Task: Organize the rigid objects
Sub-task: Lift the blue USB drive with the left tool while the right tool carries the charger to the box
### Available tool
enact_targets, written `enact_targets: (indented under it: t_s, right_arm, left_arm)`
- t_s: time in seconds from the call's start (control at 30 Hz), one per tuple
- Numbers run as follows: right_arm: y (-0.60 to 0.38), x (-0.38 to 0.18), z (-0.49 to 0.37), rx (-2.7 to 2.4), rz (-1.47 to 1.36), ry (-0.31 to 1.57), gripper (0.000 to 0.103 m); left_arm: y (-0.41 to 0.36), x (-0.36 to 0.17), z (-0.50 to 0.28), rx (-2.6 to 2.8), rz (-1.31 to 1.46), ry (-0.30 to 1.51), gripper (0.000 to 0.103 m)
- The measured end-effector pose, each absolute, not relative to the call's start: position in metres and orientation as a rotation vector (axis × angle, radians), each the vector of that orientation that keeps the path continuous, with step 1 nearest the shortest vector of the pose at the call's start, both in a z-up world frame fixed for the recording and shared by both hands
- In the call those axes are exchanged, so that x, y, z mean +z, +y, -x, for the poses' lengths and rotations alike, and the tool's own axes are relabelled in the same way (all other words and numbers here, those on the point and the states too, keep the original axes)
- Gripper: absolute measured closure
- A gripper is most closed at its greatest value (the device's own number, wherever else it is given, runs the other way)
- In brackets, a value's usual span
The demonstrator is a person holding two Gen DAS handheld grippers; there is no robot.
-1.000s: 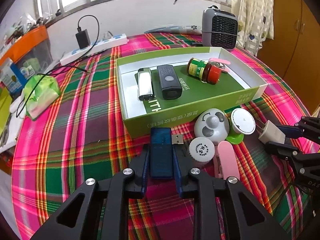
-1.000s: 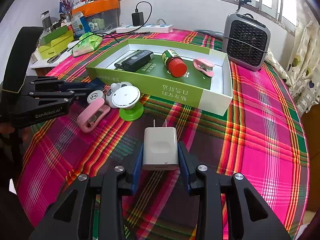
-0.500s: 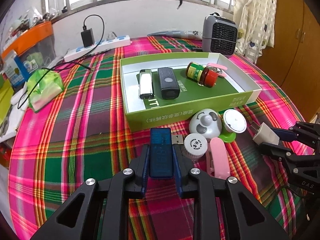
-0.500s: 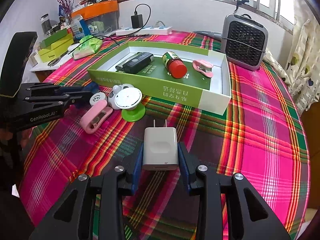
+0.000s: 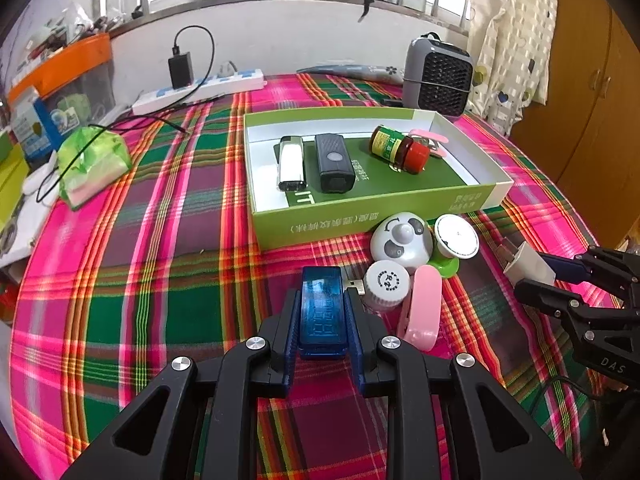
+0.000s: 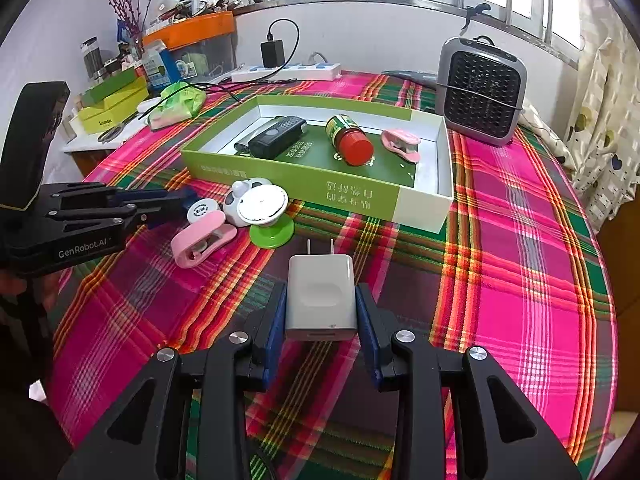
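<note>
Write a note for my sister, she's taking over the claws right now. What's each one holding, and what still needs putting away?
Left claw: shut on the blue USB meter.
Right claw: shut on the white charger.
Done: silver lighter, black device, red-capped jar and a pink clip lie in the green box.
Left: both held things, plus the panda gadget, white-topped green-based piece, white cap and pink clip on the cloth.
</note>
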State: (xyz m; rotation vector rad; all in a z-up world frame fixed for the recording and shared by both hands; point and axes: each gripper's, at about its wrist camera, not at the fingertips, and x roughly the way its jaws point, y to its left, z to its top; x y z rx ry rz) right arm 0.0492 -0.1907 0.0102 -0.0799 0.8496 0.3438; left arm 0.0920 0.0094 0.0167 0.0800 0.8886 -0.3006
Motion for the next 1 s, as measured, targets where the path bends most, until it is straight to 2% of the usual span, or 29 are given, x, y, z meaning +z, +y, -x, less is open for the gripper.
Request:
enact_targets:
  t_s: [1.0]
  right_arm:
    - [-0.195,0.028,-0.049,0.333,0.058,0.797,0.068]
  left_arm:
    - [0.009,0.044,-0.084,-0.309,-0.046,0.818,0.082]
